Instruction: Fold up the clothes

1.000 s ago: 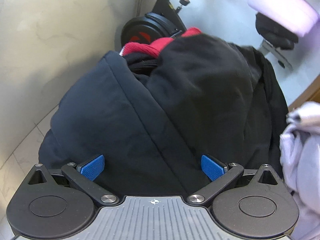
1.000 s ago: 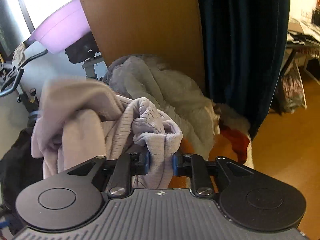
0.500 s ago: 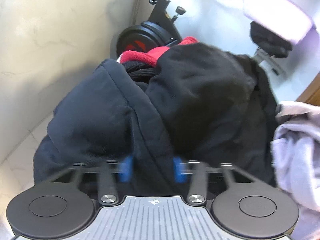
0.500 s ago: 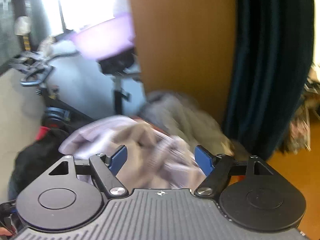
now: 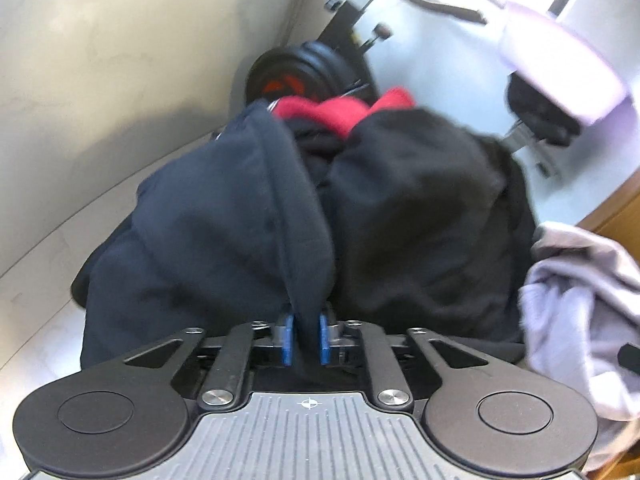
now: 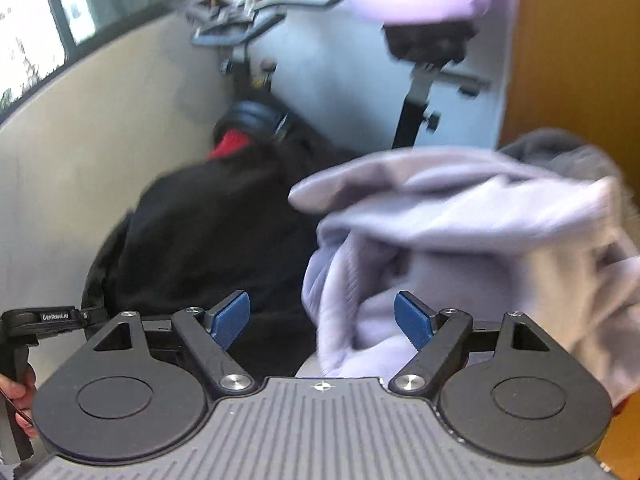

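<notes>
A dark navy garment (image 5: 224, 240) lies on a pile of clothes, beside a black garment (image 5: 420, 216) and a red one (image 5: 340, 108). My left gripper (image 5: 305, 336) is shut on a ridge of the navy garment, pinched between its blue pads. A pale lilac garment (image 6: 472, 248) lies to the right of the black one (image 6: 208, 236); it also shows in the left wrist view (image 5: 588, 312). My right gripper (image 6: 322, 320) is open, its blue pads (image 6: 230, 318) wide apart just before the lilac and black cloth, holding nothing.
An exercise bike (image 6: 416, 92) with a black flywheel (image 5: 304, 68) stands behind the pile against a beige wall (image 5: 100, 60). A lilac-covered saddle (image 5: 560, 56) hangs above. A wooden panel (image 6: 572, 52) rises on the right. A grey garment (image 6: 560, 148) lies behind the lilac one.
My left gripper closed on the navy garment's ridge and lifted it a little. My right gripper let go of the lilac garment, opened wide and swung left toward the black pile.
</notes>
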